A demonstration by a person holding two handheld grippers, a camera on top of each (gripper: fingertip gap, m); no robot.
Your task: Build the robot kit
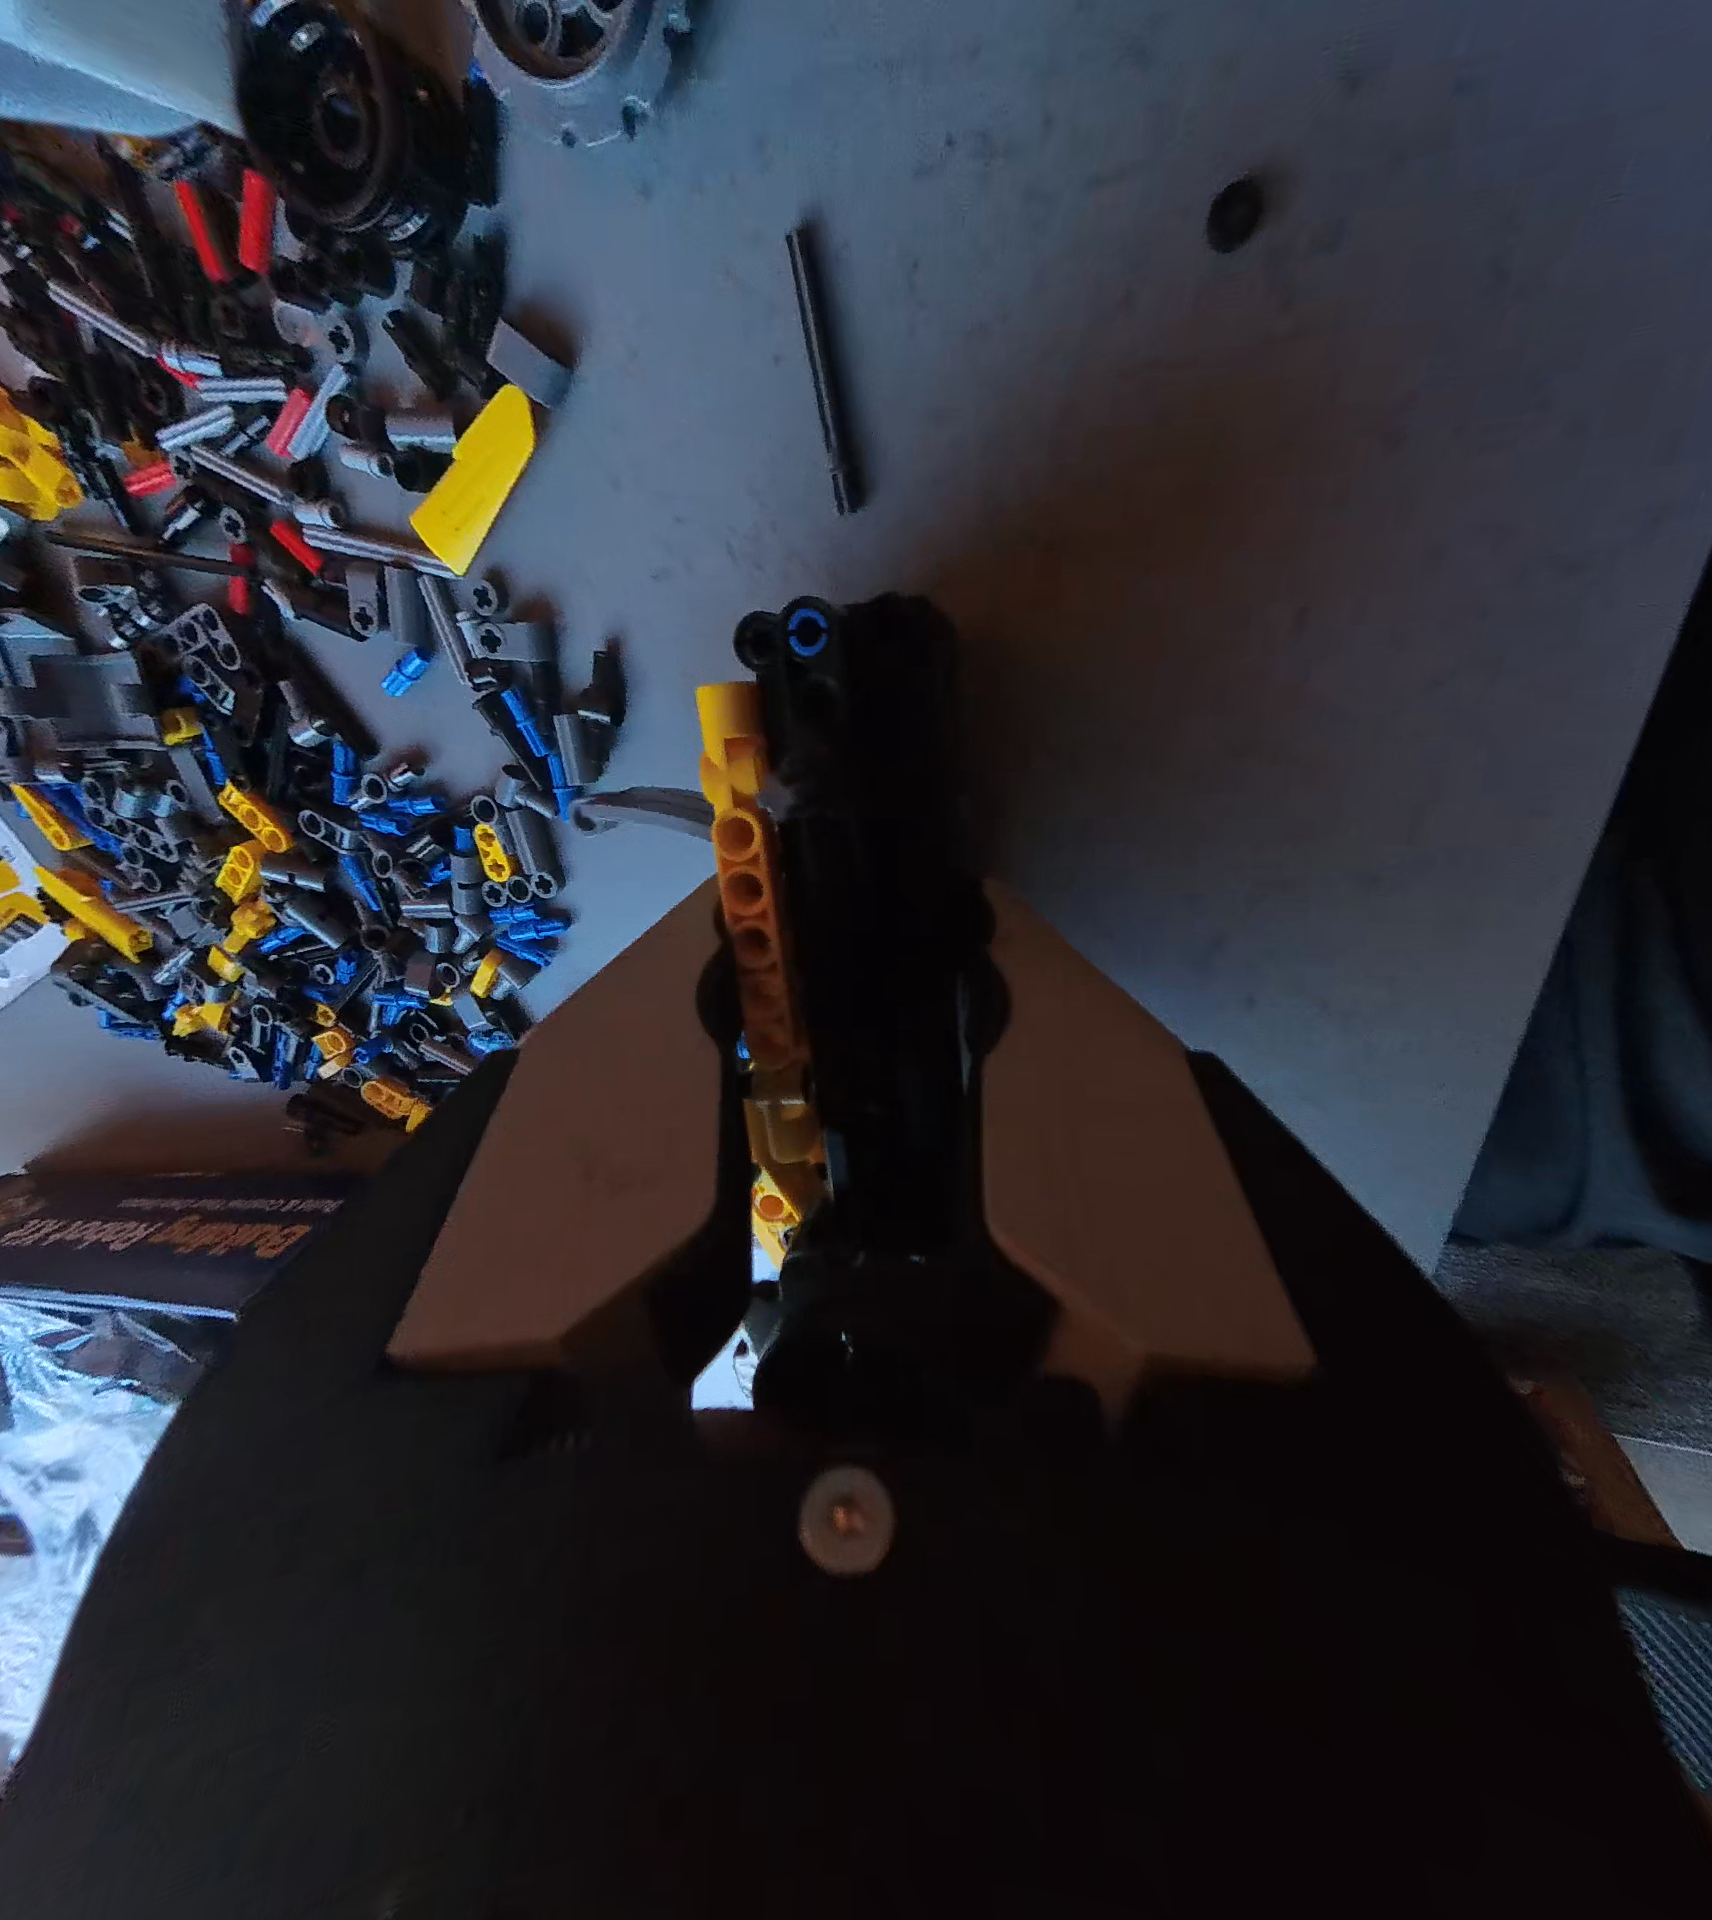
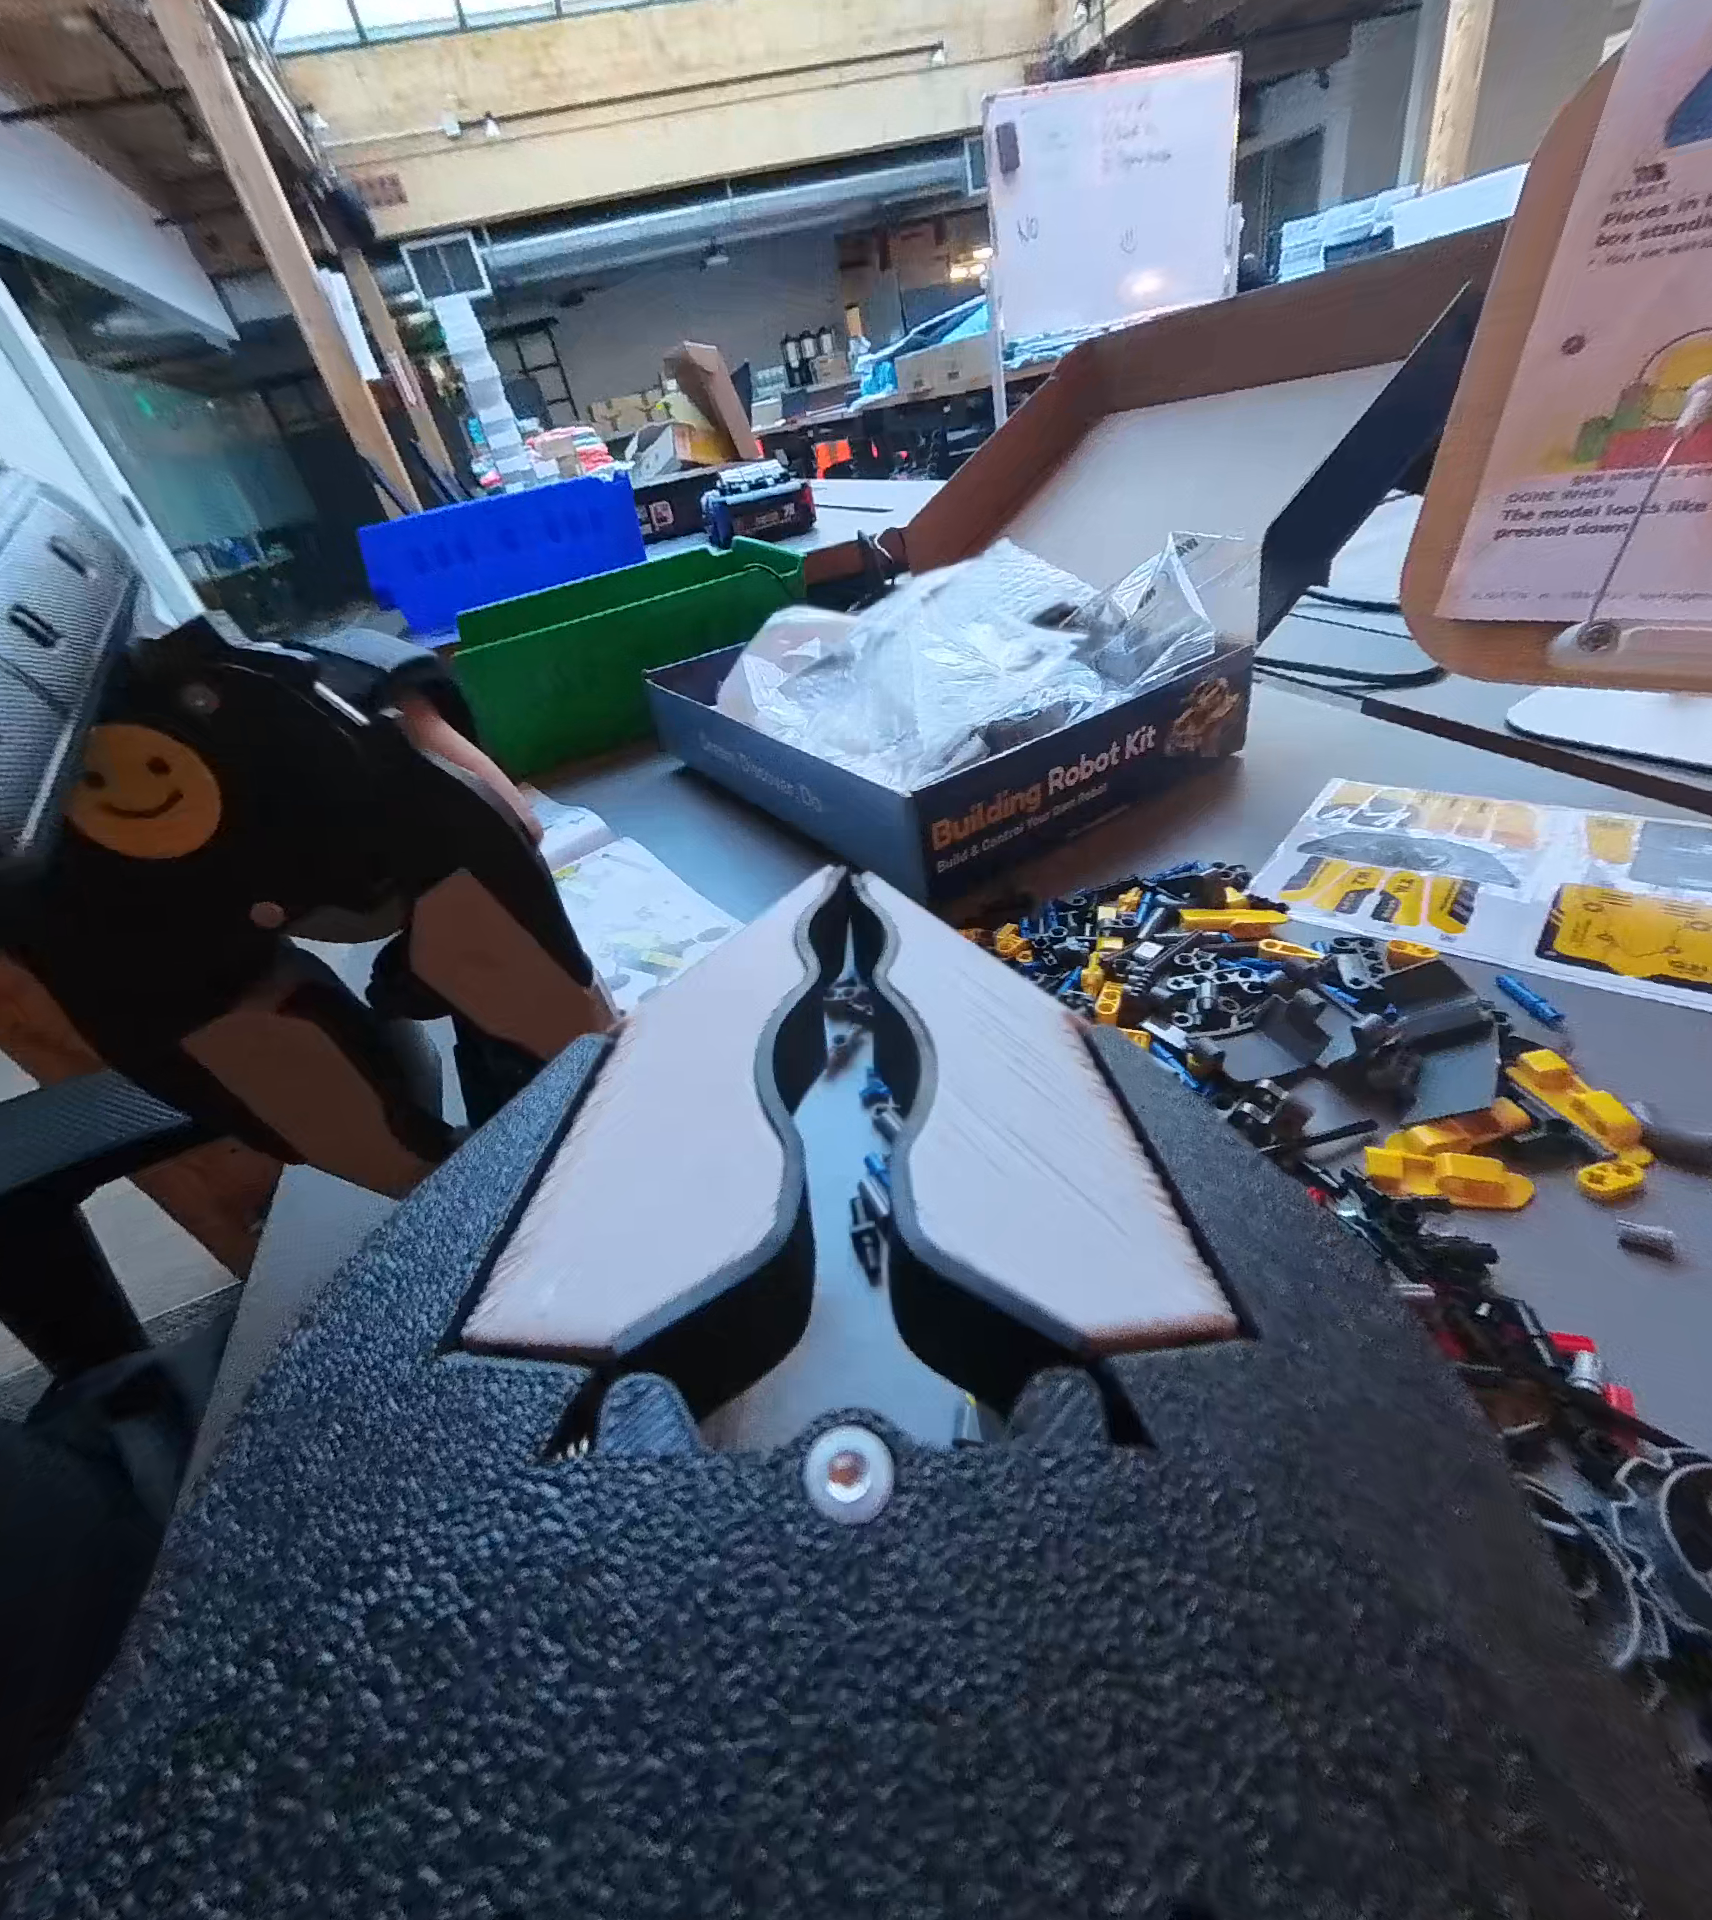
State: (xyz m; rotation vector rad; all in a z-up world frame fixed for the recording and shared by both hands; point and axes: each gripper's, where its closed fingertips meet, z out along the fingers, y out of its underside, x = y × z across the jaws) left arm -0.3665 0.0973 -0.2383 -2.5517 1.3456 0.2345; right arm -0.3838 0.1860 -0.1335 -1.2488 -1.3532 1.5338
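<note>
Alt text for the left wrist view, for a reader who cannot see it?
The left gripper is shut on a black and yellow beam assembly, held above a grey table. To its left lies a pile of small building-kit parts; a loose black axle lies beyond.

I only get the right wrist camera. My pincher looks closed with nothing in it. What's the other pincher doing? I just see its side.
Observer: The left gripper is shut on a black and yellow brick assembly, which sticks out past its fingertips.
Operator: Is anything lying on the table near it?
Observer: Yes, a long dark axle rod lies alone on the grey table, apart from the heap of loose pieces.
Operator: Anything else out there by itself?
Observer: A small black round piece sits farther off, past the rod.
Operator: And mine is really empty?
Observer: Yes, the right gripper is shut on nothing.
</note>
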